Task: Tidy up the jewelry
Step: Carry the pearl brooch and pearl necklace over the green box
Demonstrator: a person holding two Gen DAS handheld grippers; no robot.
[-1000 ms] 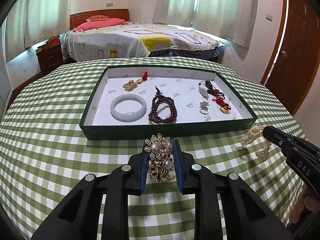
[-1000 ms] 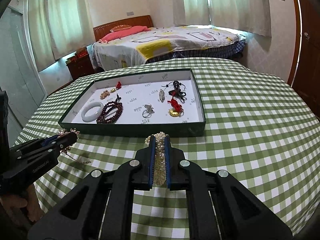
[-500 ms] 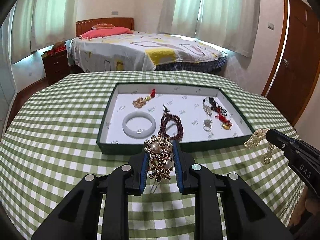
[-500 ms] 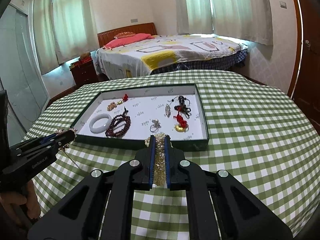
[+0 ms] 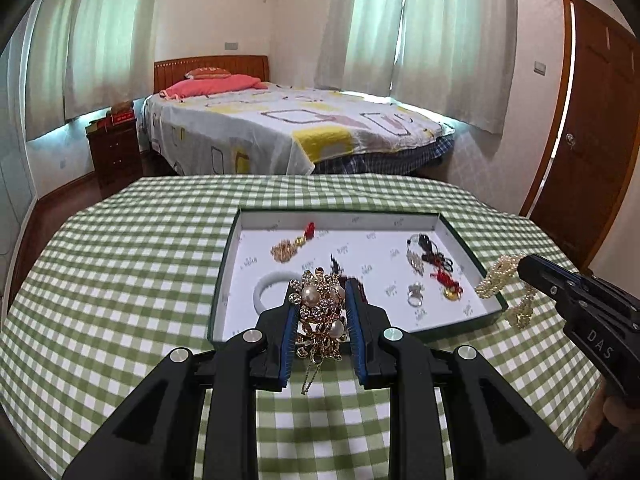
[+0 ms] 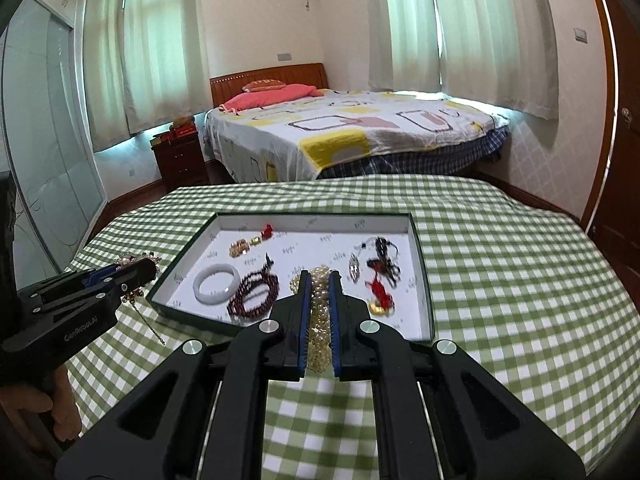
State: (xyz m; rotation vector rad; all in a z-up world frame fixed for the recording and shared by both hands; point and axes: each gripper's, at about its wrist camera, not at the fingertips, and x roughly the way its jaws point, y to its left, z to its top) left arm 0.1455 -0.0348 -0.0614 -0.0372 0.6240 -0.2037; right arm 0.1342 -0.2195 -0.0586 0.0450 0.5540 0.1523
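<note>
My left gripper (image 5: 319, 288) is shut on a gold brooch (image 5: 320, 316) set with pearls and rhinestones, a thin chain dangling below it. It hangs above the near left edge of the green tray (image 5: 218, 280). My right gripper (image 6: 320, 280) is shut on a pearl bracelet (image 6: 320, 320), held over the tray's near edge (image 6: 192, 316). In the tray lie a white jade bangle (image 6: 217, 283), dark red prayer beads (image 6: 252, 296), a silver ring (image 5: 414, 295), red-tasselled charms (image 6: 380, 290) and a small gold piece (image 5: 285, 249). Each gripper shows in the other's view: the right (image 5: 524, 262), the left (image 6: 146, 270).
The tray sits on a round table with a green checked cloth (image 5: 120, 280). Beyond the table stand a bed (image 5: 280, 132), a dark wooden nightstand (image 5: 116, 148) and a brown door (image 5: 592, 140) at the right. A hand (image 6: 36, 412) grips the left tool's handle.
Both grippers have risen off the cloth with their jewelry and now hang higher, nearer the tray; the brooch's chain hangs free. Grips are unchanged.
</note>
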